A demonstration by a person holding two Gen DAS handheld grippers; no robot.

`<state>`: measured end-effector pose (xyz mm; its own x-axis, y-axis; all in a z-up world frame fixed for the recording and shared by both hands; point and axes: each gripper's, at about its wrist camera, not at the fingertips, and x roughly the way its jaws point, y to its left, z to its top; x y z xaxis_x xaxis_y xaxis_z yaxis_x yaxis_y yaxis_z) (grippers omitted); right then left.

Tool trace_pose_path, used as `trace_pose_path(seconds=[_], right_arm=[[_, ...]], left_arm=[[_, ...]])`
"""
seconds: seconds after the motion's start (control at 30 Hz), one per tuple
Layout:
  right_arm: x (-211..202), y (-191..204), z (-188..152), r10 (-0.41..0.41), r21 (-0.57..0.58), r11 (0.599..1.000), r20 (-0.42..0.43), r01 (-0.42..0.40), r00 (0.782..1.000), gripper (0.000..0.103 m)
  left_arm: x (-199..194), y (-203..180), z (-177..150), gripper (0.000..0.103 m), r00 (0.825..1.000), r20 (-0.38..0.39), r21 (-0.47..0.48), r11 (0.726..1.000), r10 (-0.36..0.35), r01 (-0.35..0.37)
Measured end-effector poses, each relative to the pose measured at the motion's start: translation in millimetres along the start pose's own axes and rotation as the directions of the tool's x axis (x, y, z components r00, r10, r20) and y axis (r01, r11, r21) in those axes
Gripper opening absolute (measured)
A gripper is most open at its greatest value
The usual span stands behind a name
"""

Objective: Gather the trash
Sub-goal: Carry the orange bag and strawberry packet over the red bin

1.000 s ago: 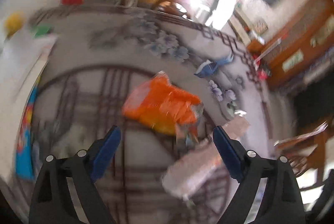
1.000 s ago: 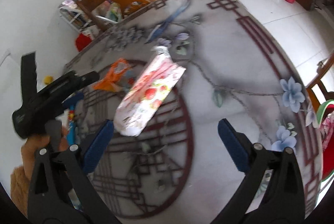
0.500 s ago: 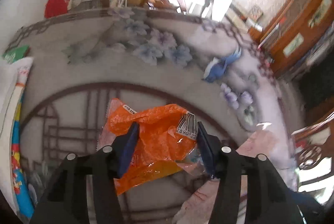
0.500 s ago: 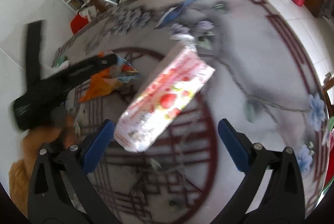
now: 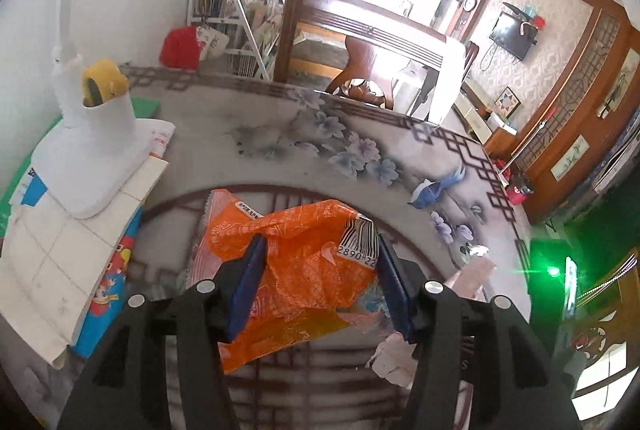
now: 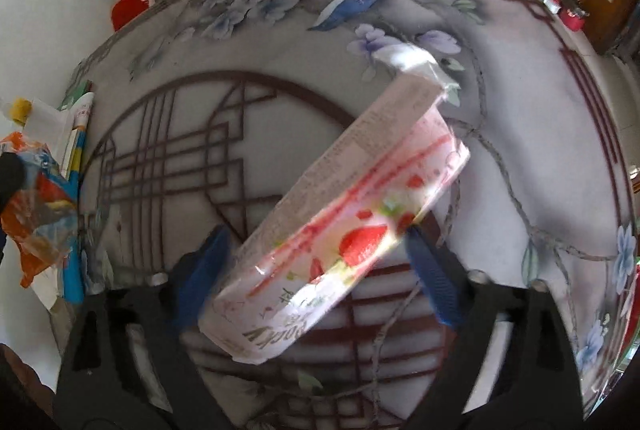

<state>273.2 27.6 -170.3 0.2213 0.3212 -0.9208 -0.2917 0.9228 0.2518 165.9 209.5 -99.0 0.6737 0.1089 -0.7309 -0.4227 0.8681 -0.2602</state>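
Observation:
My left gripper (image 5: 318, 284) is shut on a crumpled orange snack wrapper (image 5: 308, 270) with a barcode and holds it above the patterned table (image 5: 280, 133). The wrapper also shows at the far left of the right wrist view (image 6: 36, 213). A pink strawberry Pocky box (image 6: 340, 226) lies tilted between the blue pads of my right gripper (image 6: 320, 270). The jaws stand close to the box on both sides; the view is blurred and I cannot tell whether they grip it. Part of the box shows in the left wrist view (image 5: 472, 274).
A white lamp base (image 5: 92, 145) stands on stacked papers and books (image 5: 68, 262) at the table's left edge. A wooden chair (image 5: 360, 41), a white rack (image 5: 236, 9) and a red bag (image 5: 180, 47) stand beyond the far edge.
My left gripper has closed on the orange wrapper and lifted it away to the left. My right gripper has moved in around the Pocky box and its jaws have narrowed.

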Motion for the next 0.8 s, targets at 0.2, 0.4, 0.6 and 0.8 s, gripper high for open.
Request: trace_pose_path(seconds=[0.2,0.4,0.6,0.8], right_arm=[[-34.9,-20.3,-7.7,0.112,-0.036,0.993,0.049,-0.111,0.992,0.044],[-98.8,-42.9,-41.7,0.146,-0.112,0.985,0.128,-0.132,0.981,0.042],[-148.1,-70.4,-94.3,0.141,-0.129,0.984,0.158,-0.121,0.977,0.042],[-181.4,-103.8,-137.7,0.143,-0.037,0.99,0.209,-0.139,0.967,0.042]], left_arm=[[-8.8,-14.6,-5.0,0.052,1.0,0.002,0.022,0.999,-0.023,0.023],[-37.6,-37.5,-12.4,0.052,0.997,0.03,0.066,0.996,-0.069,0.067],[-69.8,-68.6,-40.5,0.052,0.993,0.016,0.121,0.987,-0.114,0.111],[-99.0,-99.7,-77.5,0.052,0.987,-0.017,0.152,0.976,-0.158,0.159]])
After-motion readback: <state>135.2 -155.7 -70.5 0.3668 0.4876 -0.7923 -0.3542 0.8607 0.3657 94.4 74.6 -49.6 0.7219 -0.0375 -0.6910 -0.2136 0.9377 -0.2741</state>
